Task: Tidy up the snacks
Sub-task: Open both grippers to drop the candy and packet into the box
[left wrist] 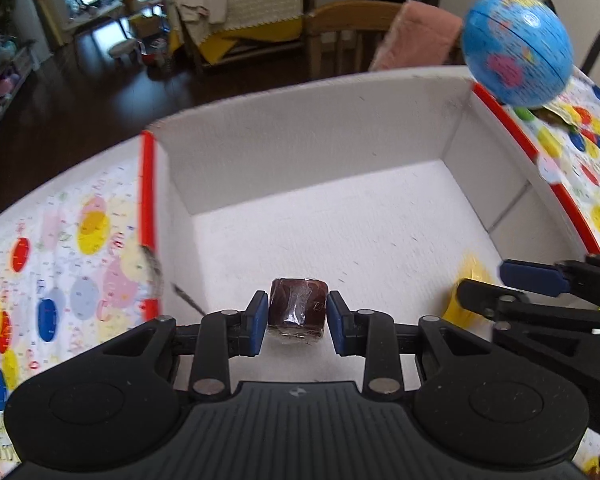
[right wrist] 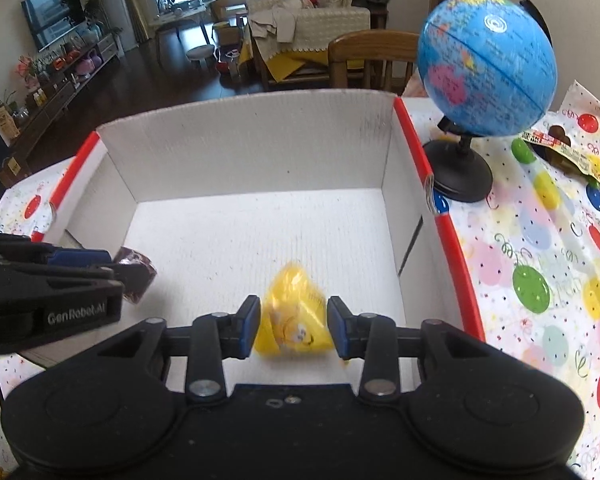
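Evidently both snacks are held directly over the floor of the white cardboard box (right wrist: 260, 148), so the drop that seems due is straight down for each. The left gripper (left wrist: 298, 314) is clamped on a brown wrapped candy (left wrist: 297, 306), a squat block with no marked long axis, held near the box's near-left corner. The right gripper (right wrist: 293, 320) is clamped on a yellow snack packet (right wrist: 294, 312), roughly triangular with its point away from the camera, held toward the near edge, right of centre. The two grippers are set side by side, near each other but not touching. Nothing else is seen on the box floor. Outside the far-right corner of the box a globe (right wrist: 486, 64) stands on the balloon-print tablecloth (right wrist: 540, 240), with another snack wrapper (right wrist: 560, 152) beyond it.
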A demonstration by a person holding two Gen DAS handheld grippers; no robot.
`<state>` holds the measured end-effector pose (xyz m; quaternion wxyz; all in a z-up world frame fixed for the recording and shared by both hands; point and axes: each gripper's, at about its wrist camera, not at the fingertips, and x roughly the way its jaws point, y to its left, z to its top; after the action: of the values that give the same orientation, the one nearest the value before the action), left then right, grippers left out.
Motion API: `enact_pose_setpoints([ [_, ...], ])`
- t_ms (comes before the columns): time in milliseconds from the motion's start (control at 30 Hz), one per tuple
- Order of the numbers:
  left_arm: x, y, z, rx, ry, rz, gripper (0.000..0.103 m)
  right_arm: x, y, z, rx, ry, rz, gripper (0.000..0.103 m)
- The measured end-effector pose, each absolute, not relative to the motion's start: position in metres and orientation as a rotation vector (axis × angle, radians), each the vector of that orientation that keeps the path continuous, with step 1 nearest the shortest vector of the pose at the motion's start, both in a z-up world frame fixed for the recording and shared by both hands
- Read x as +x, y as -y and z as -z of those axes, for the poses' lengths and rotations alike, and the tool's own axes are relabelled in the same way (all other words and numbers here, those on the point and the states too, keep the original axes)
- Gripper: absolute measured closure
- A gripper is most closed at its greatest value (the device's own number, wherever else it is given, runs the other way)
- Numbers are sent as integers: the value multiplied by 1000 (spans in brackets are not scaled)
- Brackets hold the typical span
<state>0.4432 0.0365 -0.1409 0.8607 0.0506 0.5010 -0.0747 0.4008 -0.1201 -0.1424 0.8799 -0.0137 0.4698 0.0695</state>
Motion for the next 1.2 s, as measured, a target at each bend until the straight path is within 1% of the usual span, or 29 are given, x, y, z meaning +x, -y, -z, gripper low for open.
enact_pose_setpoints([
  [167,443,-33,141,122,-1043,168,72,399,120,143,-31,-985,-141,66],
  [300,441,-33,137,108,-1043,181,71,395,122,138,-29,-980,-145,62],
  [400,436,-36,130,103,-1030,169,51,390,124,132,-13,-971,-153,58],
  [533,423,-36,116,105,-1001,161,50,380,124,119,-11,-946,-167,53],
  [600,416,-36,110,103,-996,155,47,375,125,113,-8,-934,-172,50],
  [867,382,-33,77,109,-948,122,46,345,132,84,-5,-879,-205,40],
  [933,371,-31,69,106,-938,114,46,338,137,77,0,-865,-214,38],
  [1100,342,-25,47,85,-913,91,46,313,144,57,13,-831,-238,30],
  [1200,323,-21,33,78,-889,86,45,298,150,46,16,-811,-250,28],
])
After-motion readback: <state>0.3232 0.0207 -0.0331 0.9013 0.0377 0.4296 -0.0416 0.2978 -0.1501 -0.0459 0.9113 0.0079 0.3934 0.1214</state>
